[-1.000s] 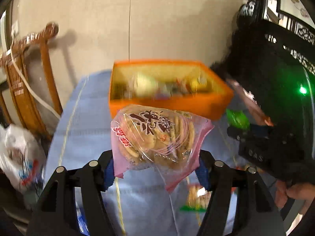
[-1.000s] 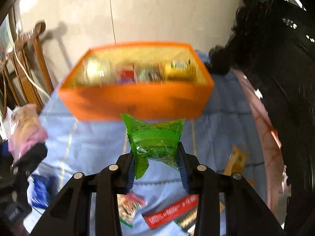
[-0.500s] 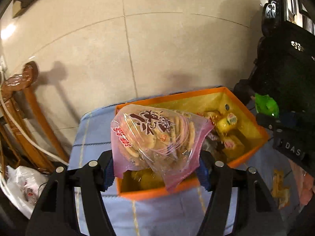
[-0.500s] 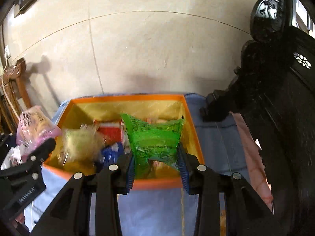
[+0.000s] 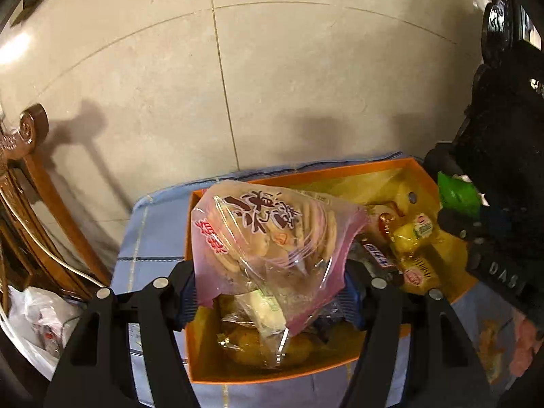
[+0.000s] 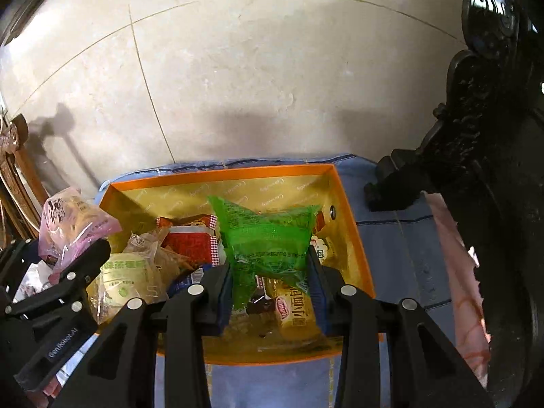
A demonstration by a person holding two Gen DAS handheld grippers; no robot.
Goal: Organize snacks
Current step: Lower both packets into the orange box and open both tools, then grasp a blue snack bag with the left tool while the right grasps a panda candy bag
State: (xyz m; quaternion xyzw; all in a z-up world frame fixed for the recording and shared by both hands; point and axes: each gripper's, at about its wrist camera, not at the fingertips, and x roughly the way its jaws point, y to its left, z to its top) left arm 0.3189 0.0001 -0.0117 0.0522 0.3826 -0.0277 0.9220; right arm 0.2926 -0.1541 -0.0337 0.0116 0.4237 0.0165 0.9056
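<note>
My left gripper [image 5: 270, 297] is shut on a pink bag of round crackers [image 5: 272, 234], held over the left half of the orange box [image 5: 258, 379]. My right gripper [image 6: 270, 289] is shut on a green snack packet [image 6: 268, 241] above the right half of the same orange box [image 6: 282, 357]. The box holds several snacks: yellow cake packs [image 5: 413, 234], a pale green packet [image 6: 127, 273], a red packet [image 6: 192, 243]. In the right wrist view the left gripper [image 6: 73, 265] and its pink bag [image 6: 73, 217] show at the left edge. The green packet [image 5: 457, 192] shows at the right of the left wrist view.
The box sits on a blue cloth [image 6: 404, 248] near its far edge, with tiled floor [image 6: 238, 85] beyond. Dark carved furniture [image 6: 482, 142] stands close on the right, a wooden chair [image 5: 30, 183] on the left. A white plastic bag [image 5: 37, 323] lies low left. Loose snacks [image 5: 493, 346] remain on the cloth.
Both grippers have carried their packets forward from in front of the box to over its inside. The box now lies below the fingers. Both grips are unchanged.
</note>
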